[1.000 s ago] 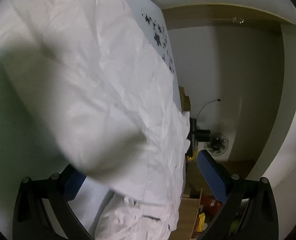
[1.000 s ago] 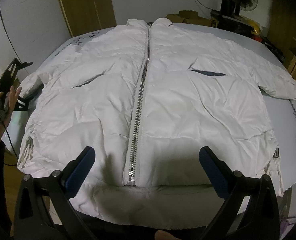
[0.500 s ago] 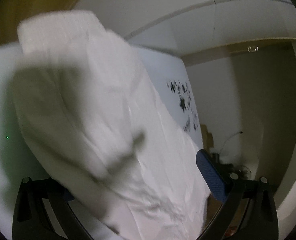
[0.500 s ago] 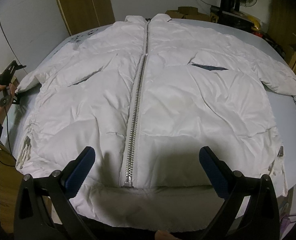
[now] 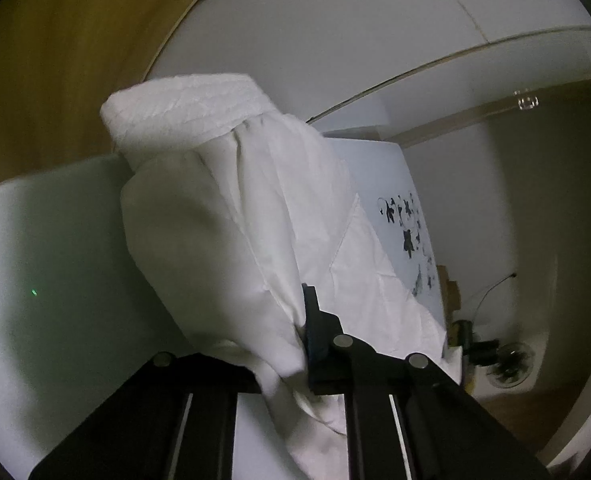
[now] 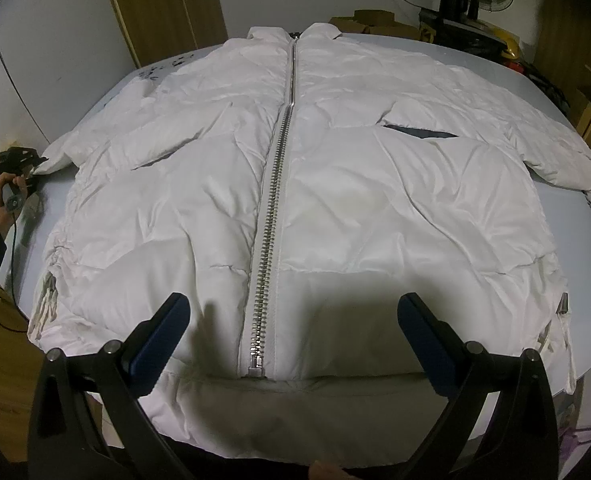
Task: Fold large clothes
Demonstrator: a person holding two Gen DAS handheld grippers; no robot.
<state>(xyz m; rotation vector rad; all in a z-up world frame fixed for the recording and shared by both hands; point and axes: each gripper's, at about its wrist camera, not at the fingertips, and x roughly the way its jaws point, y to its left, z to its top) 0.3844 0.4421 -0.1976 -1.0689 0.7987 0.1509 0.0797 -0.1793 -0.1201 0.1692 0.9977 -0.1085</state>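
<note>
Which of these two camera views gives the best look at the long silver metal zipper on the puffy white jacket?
The right wrist view. There the long silver metal zipper runs in full from hem to collar down the puffy white jacket, between the open right gripper. The left wrist view shows none of it, only the sleeve clamped in the left gripper.

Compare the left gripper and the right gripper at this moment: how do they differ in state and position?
The left gripper is shut on the sleeve of the white jacket; the right gripper is open and holds nothing. The left one is at the jacket's side, at the table edge; the right one hangs above the hem, astride the zipper. Both have black frames.
</note>
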